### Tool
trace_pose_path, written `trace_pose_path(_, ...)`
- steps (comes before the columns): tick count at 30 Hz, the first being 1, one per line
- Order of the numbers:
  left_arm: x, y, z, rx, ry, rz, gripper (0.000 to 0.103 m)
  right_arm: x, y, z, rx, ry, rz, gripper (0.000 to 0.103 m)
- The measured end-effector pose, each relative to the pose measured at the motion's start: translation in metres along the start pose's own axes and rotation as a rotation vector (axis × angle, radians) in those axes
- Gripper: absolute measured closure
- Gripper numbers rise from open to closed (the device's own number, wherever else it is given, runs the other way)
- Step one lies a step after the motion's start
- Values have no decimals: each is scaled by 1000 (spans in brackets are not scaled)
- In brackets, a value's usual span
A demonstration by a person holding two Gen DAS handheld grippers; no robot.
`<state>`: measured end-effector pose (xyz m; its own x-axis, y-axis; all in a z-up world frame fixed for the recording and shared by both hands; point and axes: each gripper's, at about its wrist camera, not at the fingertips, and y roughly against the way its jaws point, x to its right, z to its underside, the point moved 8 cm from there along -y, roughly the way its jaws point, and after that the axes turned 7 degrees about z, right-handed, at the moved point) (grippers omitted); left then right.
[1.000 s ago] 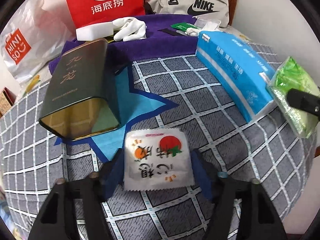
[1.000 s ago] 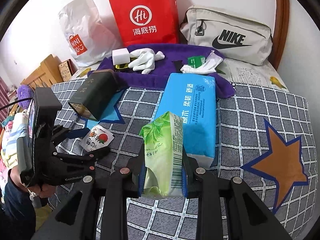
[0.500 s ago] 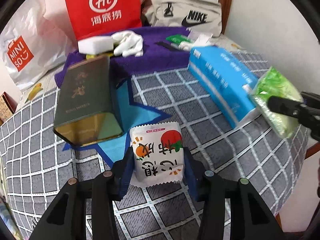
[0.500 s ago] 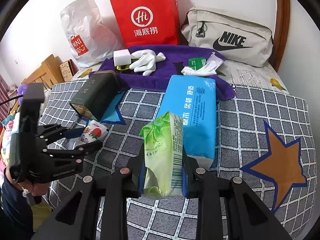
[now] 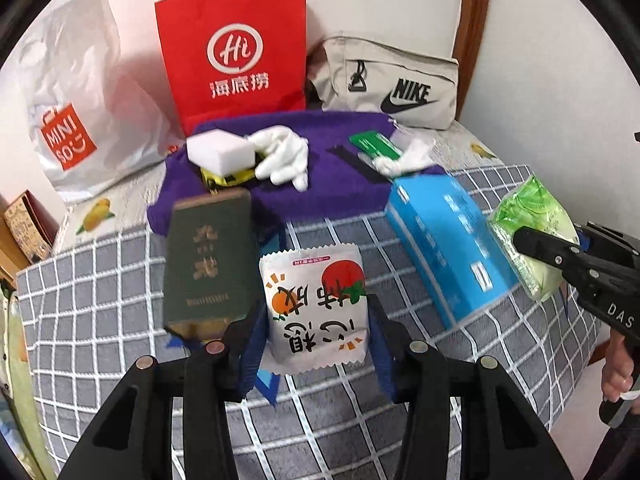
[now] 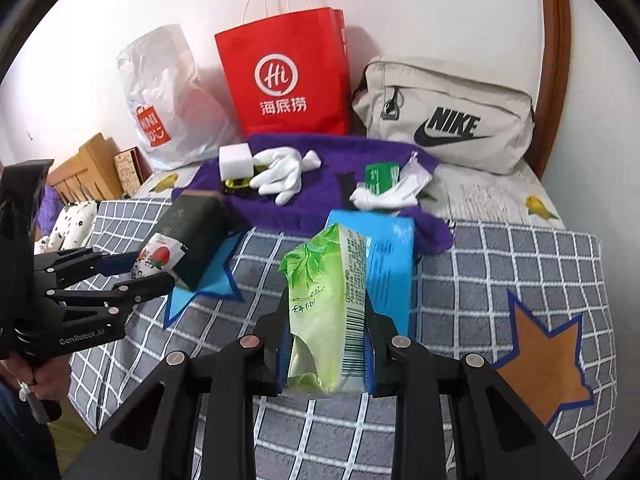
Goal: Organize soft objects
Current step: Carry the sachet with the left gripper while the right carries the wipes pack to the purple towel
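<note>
My left gripper (image 5: 316, 320) is shut on a white snack packet (image 5: 316, 304) printed with a tomato, held up off the checked bedspread (image 5: 96, 312); the same packet (image 6: 158, 258) shows between the left fingers in the right wrist view. My right gripper (image 6: 326, 320) is shut on a green tissue pack (image 6: 326, 312), also lifted; the pack (image 5: 532, 236) appears at the right edge of the left wrist view. A blue tissue pack (image 5: 448, 244) lies on the bed behind it. White gloves (image 5: 284, 156) and a white sponge block (image 5: 222, 152) rest on a purple towel (image 5: 320, 192).
A dark green tin box (image 5: 208, 264) lies just left of the snack packet. Against the wall stand a red paper bag (image 5: 236, 64), a white plastic bag (image 5: 76, 112) and a beige Nike bag (image 5: 392, 84). A green card (image 5: 374, 146) and wrappers lie on the towel.
The left gripper closed on the snack packet and lifted it off the bedspread. The right gripper rose slightly with the green tissue pack still held.
</note>
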<state>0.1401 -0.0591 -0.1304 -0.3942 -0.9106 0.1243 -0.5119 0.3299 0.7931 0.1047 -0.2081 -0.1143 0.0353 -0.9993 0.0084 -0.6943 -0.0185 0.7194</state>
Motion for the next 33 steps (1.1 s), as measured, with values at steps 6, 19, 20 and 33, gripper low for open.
trace_pose_path(6, -8, -1, -26, 27, 0, -14, 58, -3, -9, -19, 11, 16, -4, 75)
trace_pose_path(19, -32, -34, -82, 31, 5, -46, 58, -3, -47, -75, 27, 26, -28, 75)
trace_pose_path(20, -34, -39, -85, 27, 7, -43, 58, -2, -51, -78, 27, 27, -26, 75)
trace_pose_path(33, -58, -85, -125, -5, -4, -70, 58, 13, -112, -111, -12, 15, -8, 75)
